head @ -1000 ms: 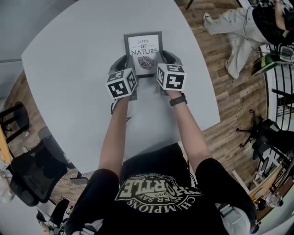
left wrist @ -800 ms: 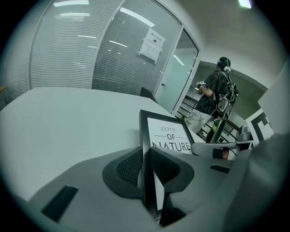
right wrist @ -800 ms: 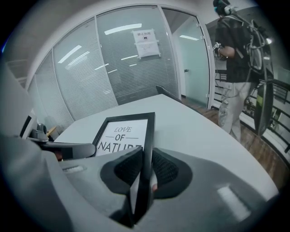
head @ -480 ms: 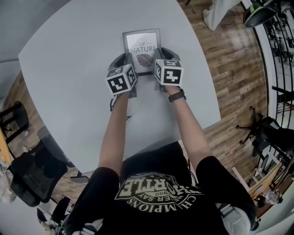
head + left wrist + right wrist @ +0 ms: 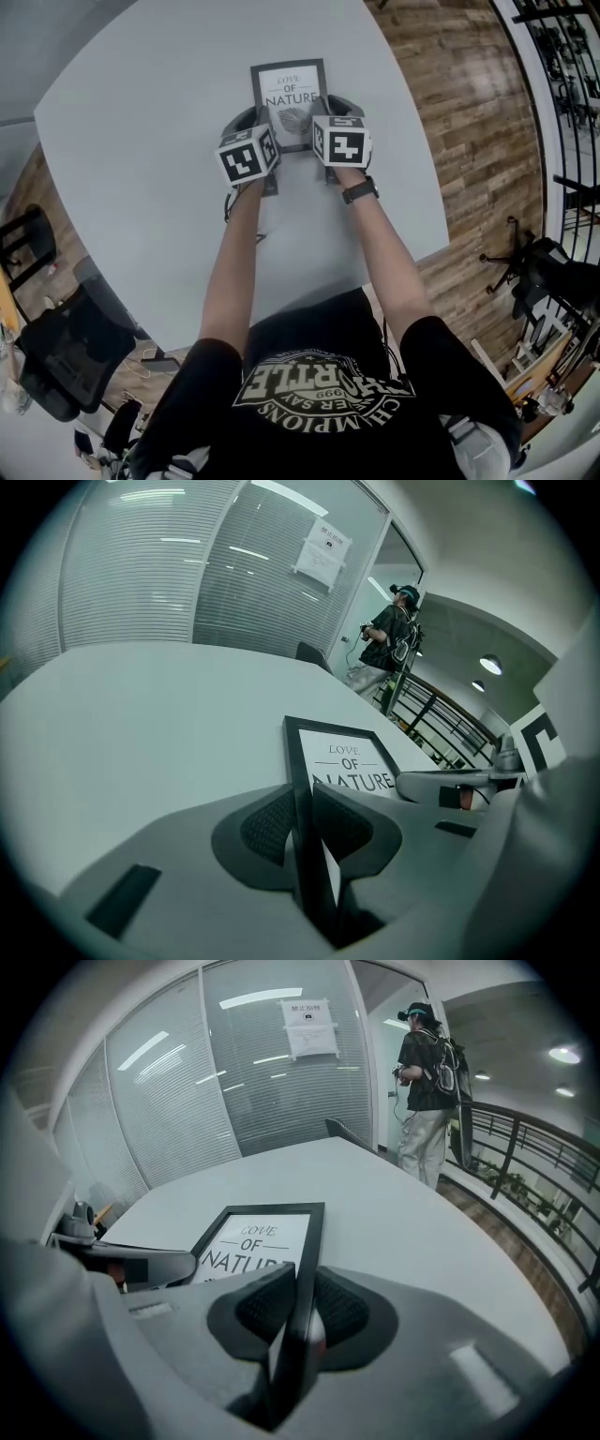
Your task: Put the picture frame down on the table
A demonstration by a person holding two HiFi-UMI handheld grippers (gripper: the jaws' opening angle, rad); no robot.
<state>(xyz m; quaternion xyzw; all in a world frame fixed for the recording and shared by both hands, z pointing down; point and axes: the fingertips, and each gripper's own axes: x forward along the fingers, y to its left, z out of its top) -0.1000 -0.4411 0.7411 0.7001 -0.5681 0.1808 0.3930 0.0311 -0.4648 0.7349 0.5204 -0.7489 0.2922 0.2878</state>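
A black picture frame (image 5: 287, 82) with a white print reading "LOVE OF NATURE" lies face up over the grey table (image 5: 141, 141), held at its near end. My left gripper (image 5: 255, 120) is shut on the frame's left edge (image 5: 298, 761). My right gripper (image 5: 328, 112) is shut on the frame's right edge (image 5: 314, 1232). In both gripper views the dark ribbed pads (image 5: 272, 825) (image 5: 267, 1312) squeeze the thin black rim from both sides. Whether the frame's underside touches the tabletop I cannot tell.
The round grey table's edge (image 5: 427, 169) drops to a wooden floor (image 5: 469, 122) on the right. A black office chair (image 5: 66, 361) stands at the near left. A person (image 5: 424, 1091) stands far off by a railing (image 5: 525, 1147); glass walls (image 5: 234, 1072) lie beyond the table.
Both grippers and the frame have stayed almost in place, shifting slightly. The person seen at the top right one second ago has left the head view.
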